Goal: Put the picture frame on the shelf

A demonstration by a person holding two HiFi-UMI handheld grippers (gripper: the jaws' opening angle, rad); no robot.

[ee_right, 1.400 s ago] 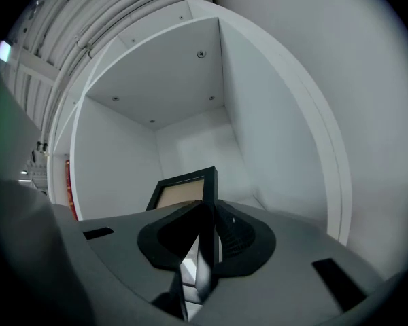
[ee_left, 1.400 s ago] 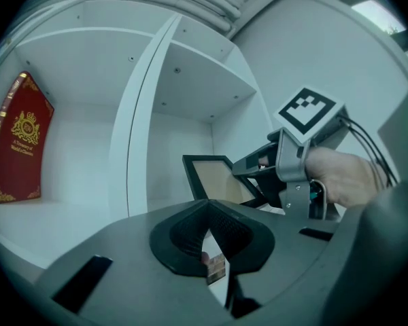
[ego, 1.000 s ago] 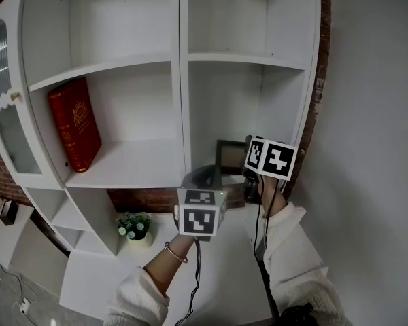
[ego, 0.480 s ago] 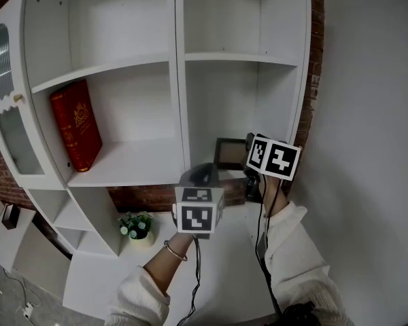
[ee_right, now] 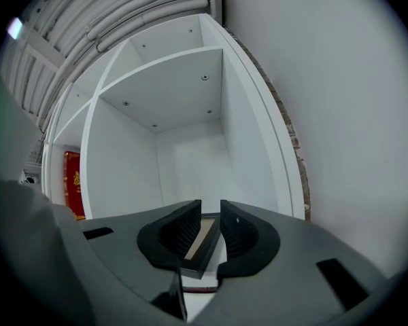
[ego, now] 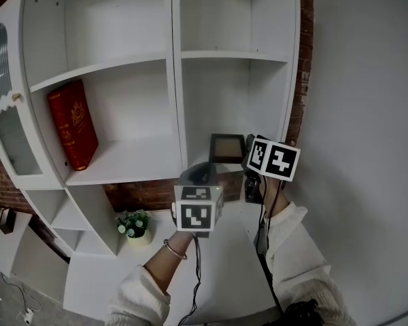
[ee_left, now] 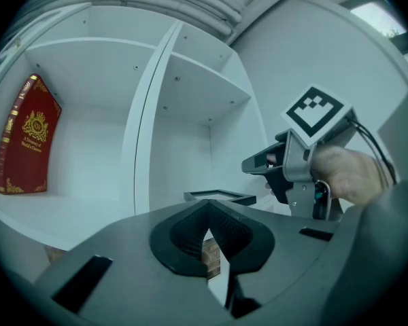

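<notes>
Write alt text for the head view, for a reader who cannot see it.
The right gripper holds a dark picture frame up before the right-hand bay of a white shelf. The left gripper, shut and empty, hangs beside it; a red book leans in the left bay.

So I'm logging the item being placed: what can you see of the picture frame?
The picture frame is small and squarish, a dark rim around a paler grey panel; a brownish inner edge shows in the right gripper view. The right hand-held gripper is shut on one side of it, holding it at the right middle compartment of the white shelf unit. Whether it rests on anything cannot be told.
</notes>
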